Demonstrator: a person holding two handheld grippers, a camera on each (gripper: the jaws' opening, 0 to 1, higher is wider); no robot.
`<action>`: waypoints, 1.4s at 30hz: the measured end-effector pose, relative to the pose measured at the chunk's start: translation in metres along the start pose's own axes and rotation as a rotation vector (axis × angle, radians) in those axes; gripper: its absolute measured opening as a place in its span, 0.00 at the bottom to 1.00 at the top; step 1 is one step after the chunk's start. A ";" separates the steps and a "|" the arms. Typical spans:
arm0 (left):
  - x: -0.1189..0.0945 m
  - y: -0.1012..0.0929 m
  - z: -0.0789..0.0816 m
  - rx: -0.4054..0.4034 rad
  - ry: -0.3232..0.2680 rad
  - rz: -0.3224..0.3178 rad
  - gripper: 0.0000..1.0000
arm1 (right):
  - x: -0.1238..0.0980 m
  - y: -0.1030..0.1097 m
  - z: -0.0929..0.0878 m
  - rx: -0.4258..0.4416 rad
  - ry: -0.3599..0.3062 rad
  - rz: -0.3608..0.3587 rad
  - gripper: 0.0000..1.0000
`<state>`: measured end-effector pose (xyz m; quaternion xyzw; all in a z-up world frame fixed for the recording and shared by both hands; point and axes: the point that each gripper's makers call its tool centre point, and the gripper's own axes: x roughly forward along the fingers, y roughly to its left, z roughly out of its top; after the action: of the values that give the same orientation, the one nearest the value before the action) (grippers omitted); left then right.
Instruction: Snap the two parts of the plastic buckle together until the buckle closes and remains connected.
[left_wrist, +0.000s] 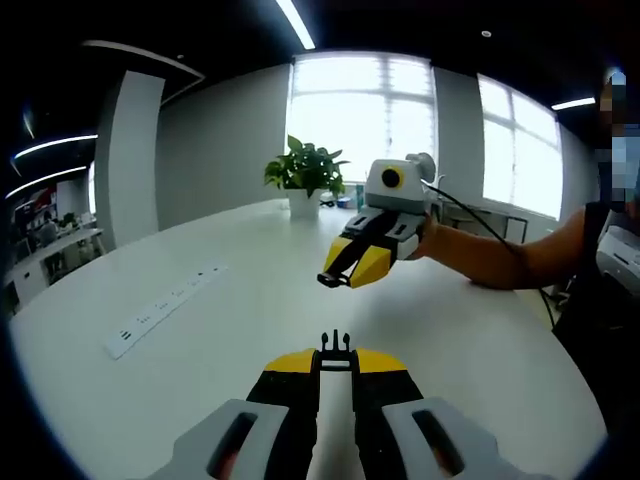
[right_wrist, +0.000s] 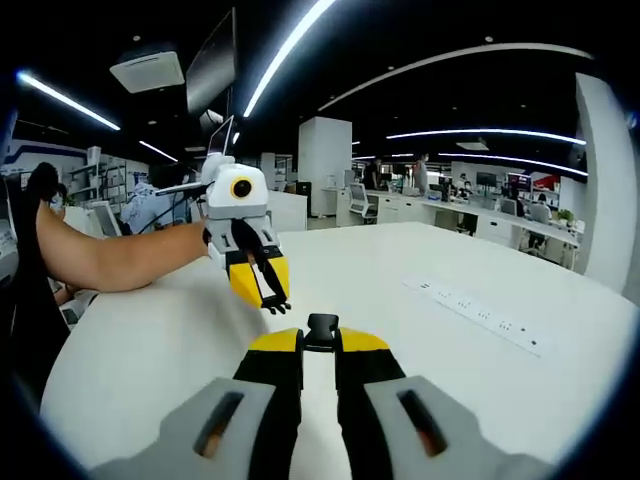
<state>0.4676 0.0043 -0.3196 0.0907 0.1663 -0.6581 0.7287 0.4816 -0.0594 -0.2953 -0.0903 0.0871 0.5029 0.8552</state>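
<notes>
My left gripper (left_wrist: 335, 364) is shut on the black pronged half of the buckle (left_wrist: 336, 345), whose prongs stick up past the yellow jaw tips. Ahead and slightly above it, my right gripper (left_wrist: 352, 266) points down toward it with the black socket half (left_wrist: 330, 281) at its tip. In the right gripper view, my right gripper (right_wrist: 320, 346) is shut on that socket half (right_wrist: 322, 328). The left gripper (right_wrist: 262, 284) faces it from just beyond, with the pronged half (right_wrist: 277, 307) at its tip. The two halves are apart, with a short gap between them above the white table (left_wrist: 250, 300).
A white power strip (left_wrist: 160, 308) lies on the table, also seen as the power strip (right_wrist: 478, 312). A potted plant (left_wrist: 304, 172) stands at the far edge. A person's forearm (left_wrist: 490, 255) holds the right gripper, and another forearm (right_wrist: 110, 258) holds the left.
</notes>
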 end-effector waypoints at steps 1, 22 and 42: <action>0.000 0.002 0.000 -0.002 -0.003 0.002 0.09 | 0.000 0.000 0.000 0.001 0.001 0.002 0.10; -0.004 -0.015 -0.009 0.010 0.021 -0.001 0.09 | -0.001 0.017 -0.008 -0.008 0.034 0.035 0.10; -0.006 -0.032 -0.019 0.002 0.034 -0.017 0.09 | -0.008 0.044 -0.017 -0.010 0.071 0.084 0.10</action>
<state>0.4329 0.0126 -0.3318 0.1012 0.1786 -0.6630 0.7199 0.4378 -0.0496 -0.3128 -0.1084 0.1184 0.5353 0.8293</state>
